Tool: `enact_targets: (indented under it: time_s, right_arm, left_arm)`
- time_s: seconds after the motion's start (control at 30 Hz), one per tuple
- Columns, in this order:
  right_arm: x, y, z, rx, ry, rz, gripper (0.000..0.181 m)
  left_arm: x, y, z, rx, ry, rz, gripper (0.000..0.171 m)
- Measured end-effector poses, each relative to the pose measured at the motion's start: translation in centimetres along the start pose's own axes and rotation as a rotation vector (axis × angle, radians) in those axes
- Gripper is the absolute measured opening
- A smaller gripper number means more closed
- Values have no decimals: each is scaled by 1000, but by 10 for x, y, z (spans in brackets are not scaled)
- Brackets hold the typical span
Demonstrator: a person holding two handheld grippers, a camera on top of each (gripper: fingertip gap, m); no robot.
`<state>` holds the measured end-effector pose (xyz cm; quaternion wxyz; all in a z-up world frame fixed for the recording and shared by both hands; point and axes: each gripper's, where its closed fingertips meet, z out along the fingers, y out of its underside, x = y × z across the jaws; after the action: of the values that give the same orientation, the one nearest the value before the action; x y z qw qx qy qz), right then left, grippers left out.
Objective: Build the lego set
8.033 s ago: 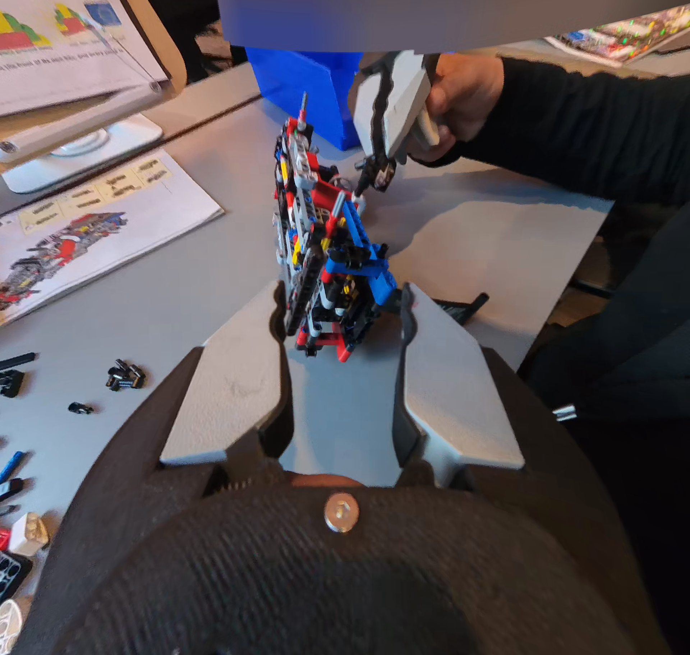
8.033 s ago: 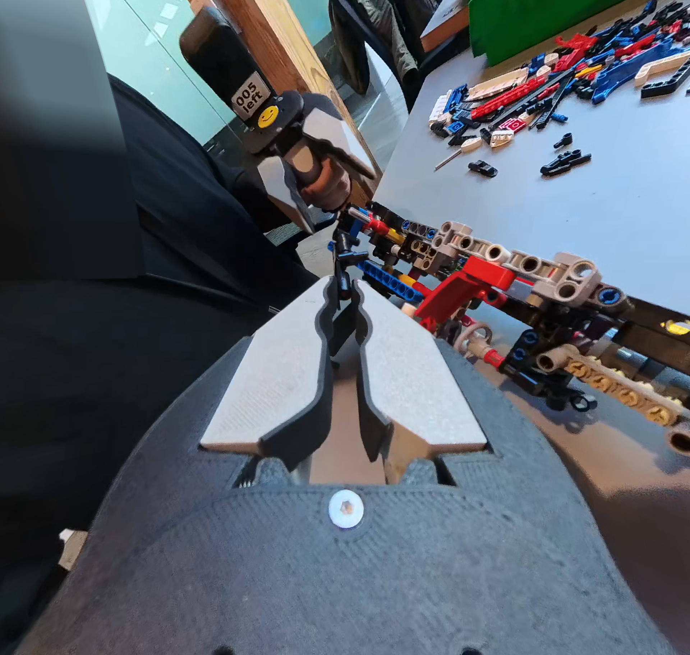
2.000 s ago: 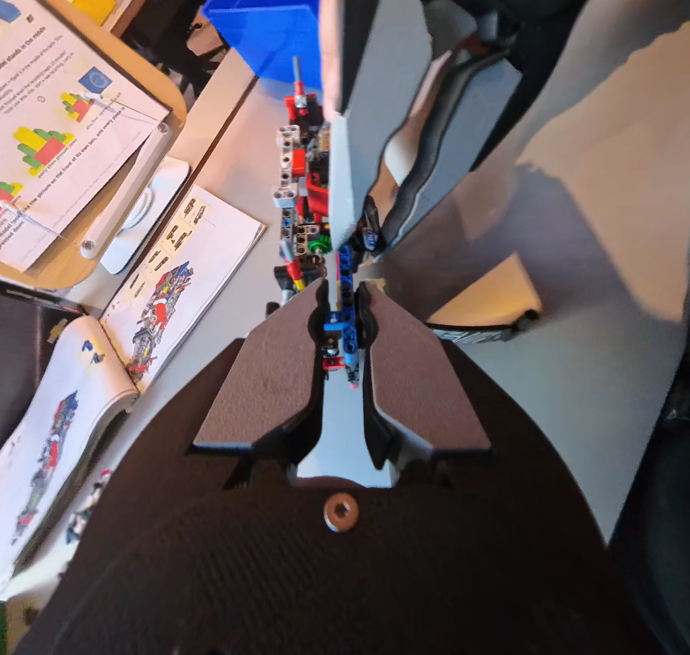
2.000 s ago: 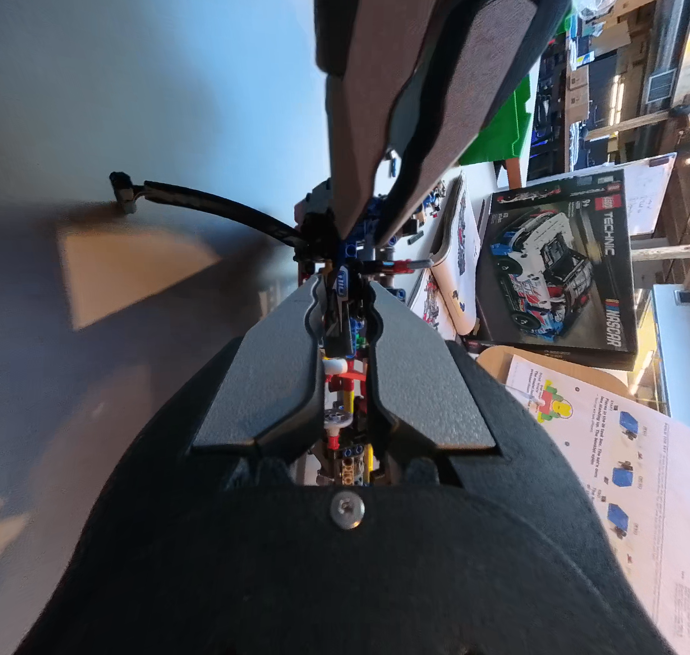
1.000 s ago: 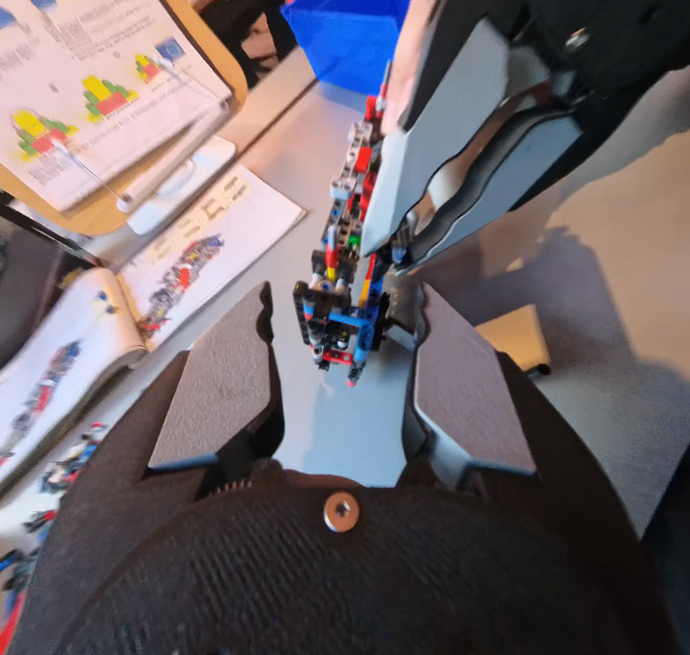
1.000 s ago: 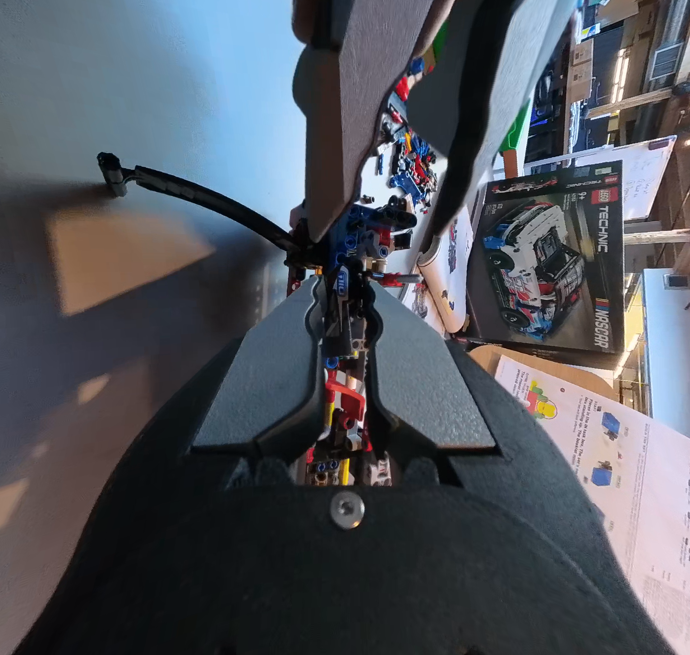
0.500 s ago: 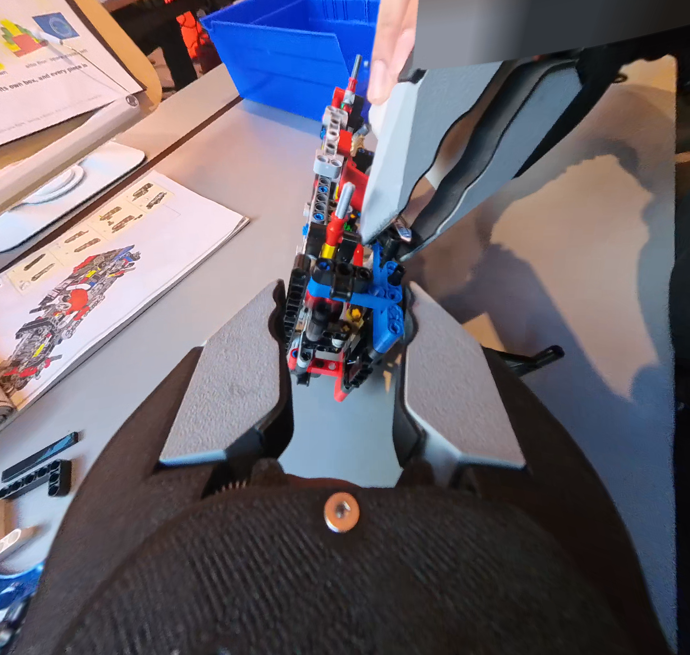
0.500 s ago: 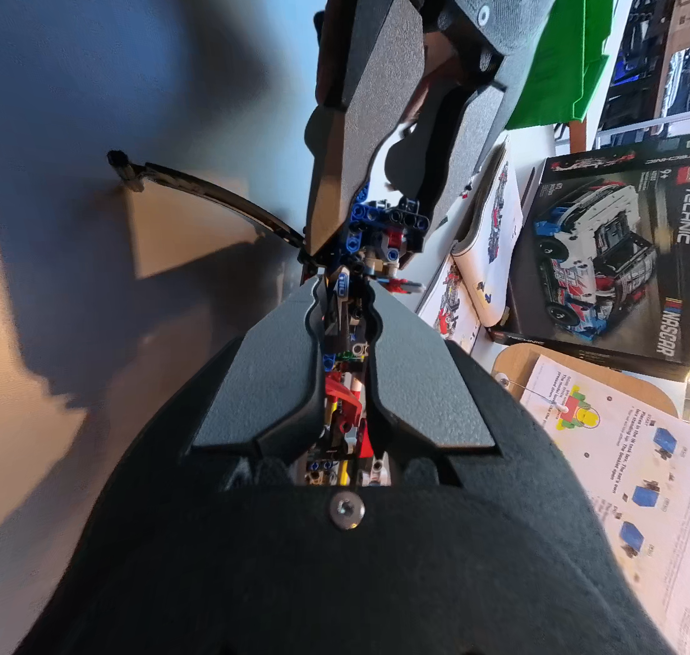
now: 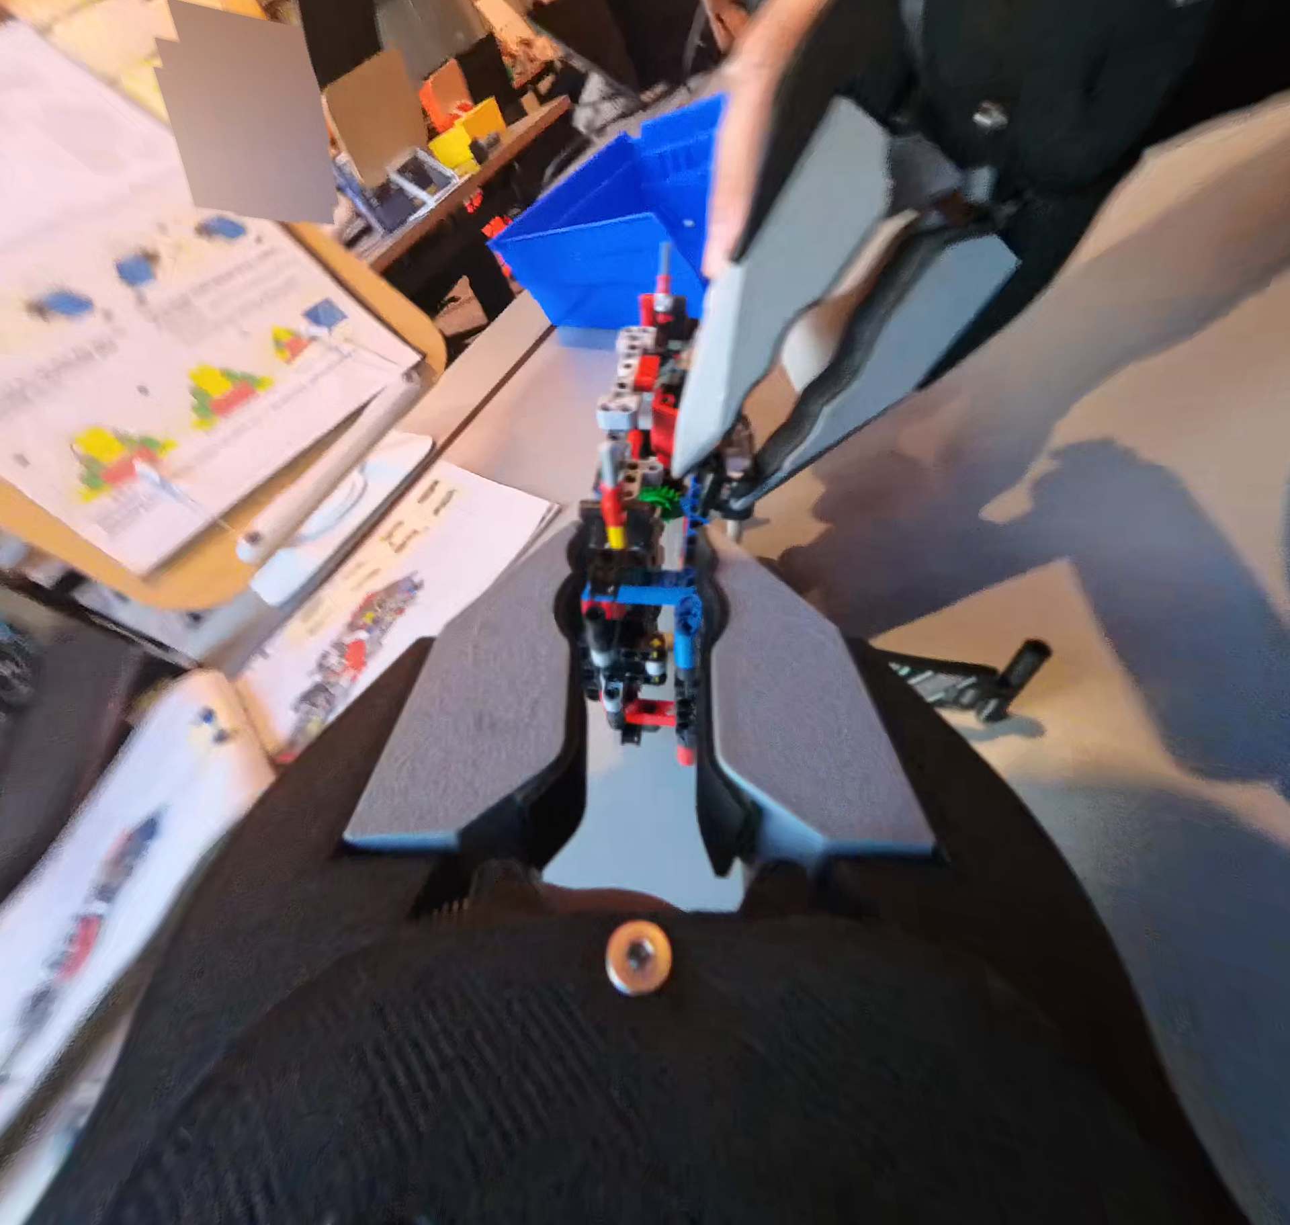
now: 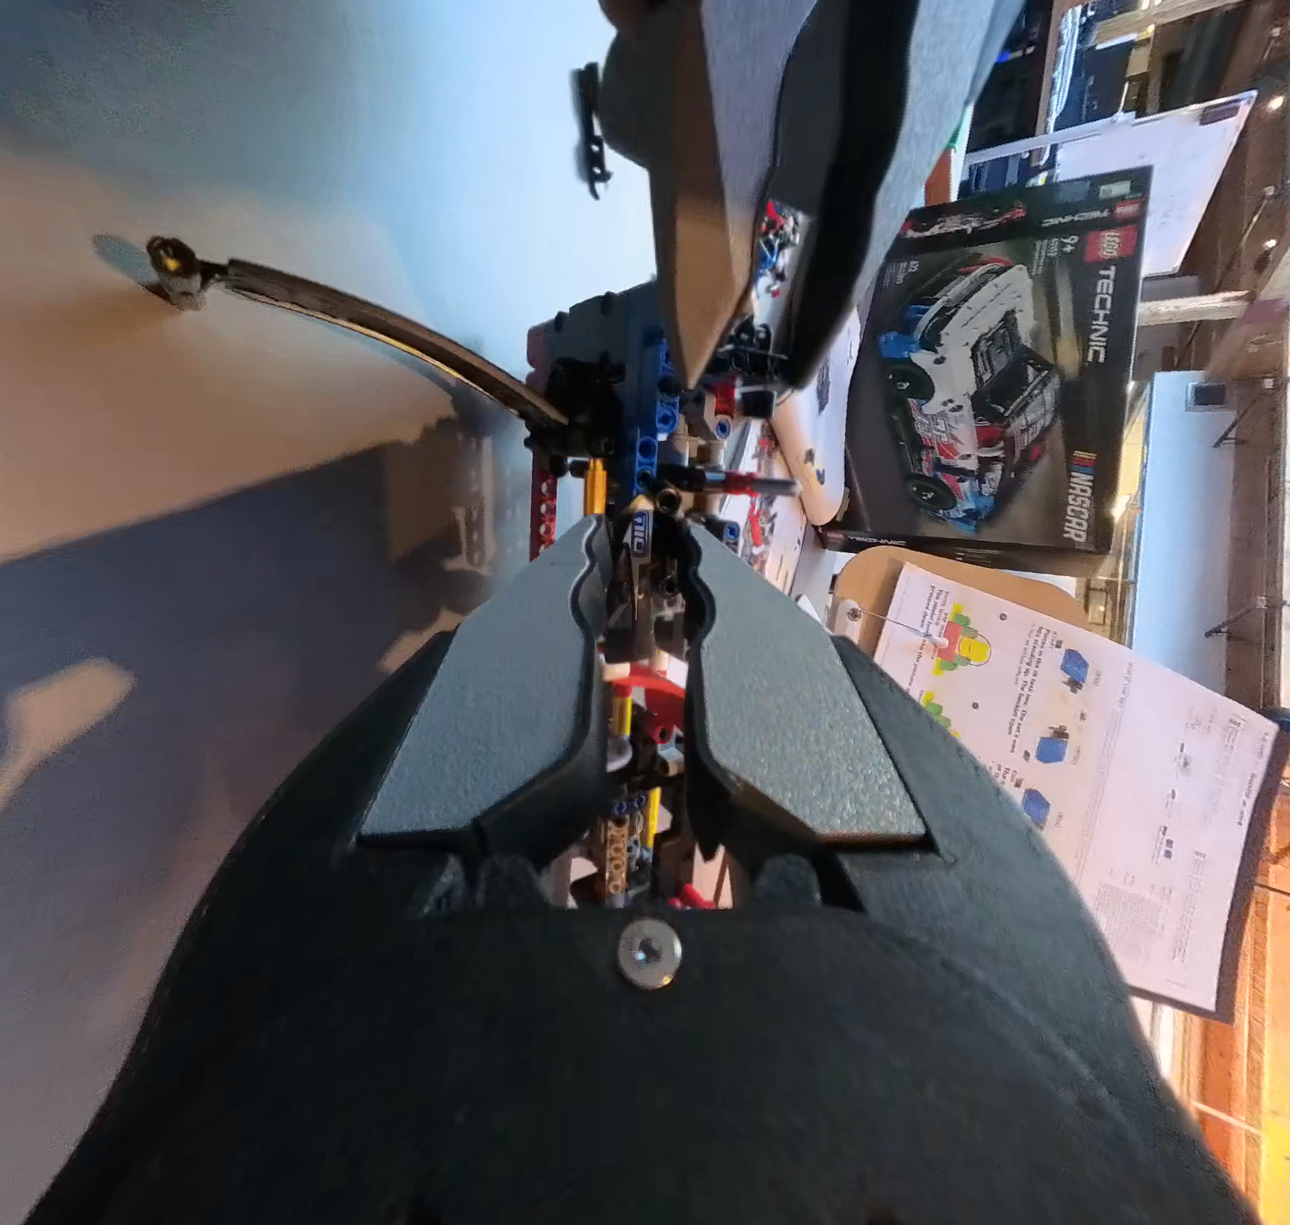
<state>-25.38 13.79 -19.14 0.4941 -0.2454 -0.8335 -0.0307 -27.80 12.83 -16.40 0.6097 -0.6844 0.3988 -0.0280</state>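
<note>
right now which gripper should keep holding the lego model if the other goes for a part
Likely the right gripper: its jaws clamp the lego model deep, mid-body. The left gripper only pinches one end, with loose pieces just beyond it.

Motion blur is smearing the instruction booklet (image 9: 391, 605); the right tongs (image 10: 646, 549) are hiding the lego model's (image 10: 639, 423) middle.
</note>
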Motion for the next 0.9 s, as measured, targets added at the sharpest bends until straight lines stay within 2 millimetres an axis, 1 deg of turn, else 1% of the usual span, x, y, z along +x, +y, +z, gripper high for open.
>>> enact_targets:
  time_s: [0.07, 0.1, 0.17, 0.23, 0.27, 0.37, 0.47, 0.57, 0.67, 0.73, 0.8, 0.87, 0.9]
  right_arm:
    - [5, -4, -2, 20, 5, 6, 15]
    - [8, -6, -4, 35, 5, 14, 15]
    - [9, -9, -7, 69, -18, 31, 15]
    - [10, -10, -7, 96, -41, 52, 15]
    - [11, -9, -7, 99, -51, 62, 14]
    - [8, -6, -3, 109, -85, 67, 15]
    - [10, -8, -1, 149, -86, 78, 14]
    - [11, -10, 0, 168, -92, 71, 14]
    - [13, -10, 0, 180, -102, 92, 15]
    - [14, -11, -5, 229, -103, 141, 16]
    - [12, -7, -15, 276, -125, 211, 27]
    - [7, 10, -18, 274, -180, 289, 27]
    - [6, 20, -15, 249, -202, 319, 26]
  left_arm:
    - [12, -5, 6, -45, 14, 123, 24]
    - [16, -5, 9, -62, 30, 140, 25]
    - [17, -6, 13, -77, 31, 137, 19]
    - [18, -8, 16, -102, 29, 198, 7]
    - [19, -9, 18, -109, 21, 240, 3]
    - [17, -2, 25, -161, 6, 304, 4]
    - [18, 1, 26, -172, 31, 261, 9]
    - [15, 0, 23, -158, 32, 218, 4]
    - [13, 0, 24, -152, 15, 223, 4]
    - [14, -4, 23, -113, 25, 189, 3]
    - [15, -6, 18, -82, 23, 177, 3]
    - [21, -10, 13, -26, 43, 183, 4]
    - [22, -12, 11, 4, 45, 170, 3]
